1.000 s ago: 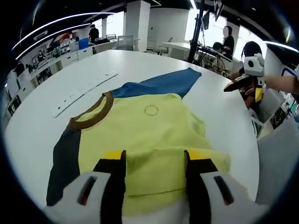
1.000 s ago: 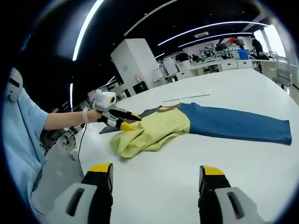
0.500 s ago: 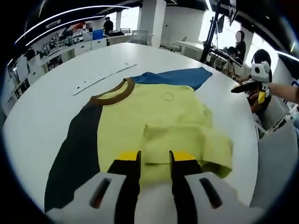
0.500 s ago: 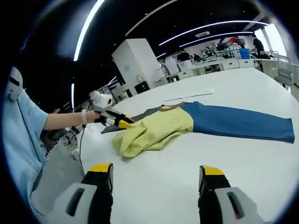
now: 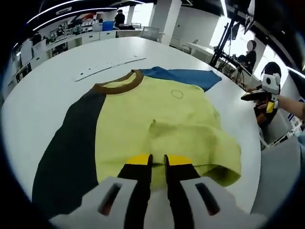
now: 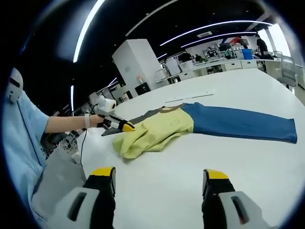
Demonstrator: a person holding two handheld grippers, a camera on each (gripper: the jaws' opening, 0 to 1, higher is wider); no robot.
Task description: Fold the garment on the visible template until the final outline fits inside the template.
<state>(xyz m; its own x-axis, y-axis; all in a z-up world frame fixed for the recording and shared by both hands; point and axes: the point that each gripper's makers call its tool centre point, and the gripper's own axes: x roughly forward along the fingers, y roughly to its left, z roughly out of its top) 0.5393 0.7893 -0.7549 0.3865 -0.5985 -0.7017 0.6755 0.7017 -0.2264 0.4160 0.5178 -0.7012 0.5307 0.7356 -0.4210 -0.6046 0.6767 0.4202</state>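
A long-sleeved garment lies on the white table, with a yellow body, a brown collar, a dark sleeve and a blue sleeve. My left gripper is shut on the yellow hem nearest me, and the fabric bunches up beside it. From the right gripper view the garment is spread out with its blue sleeve reaching right, and the left gripper pinches its near-left edge. My right gripper hangs open over bare table, well short of the garment.
A long white strip lies on the table beyond the collar, and the same white strip is visible in the right gripper view. The right gripper hovers off the table's right edge. Seated people, desks and chairs fill the office behind.
My left gripper's jaws have gone from wide open to shut on the yellow hem, and the fabric there has gathered. The right gripper has stayed open and almost still.
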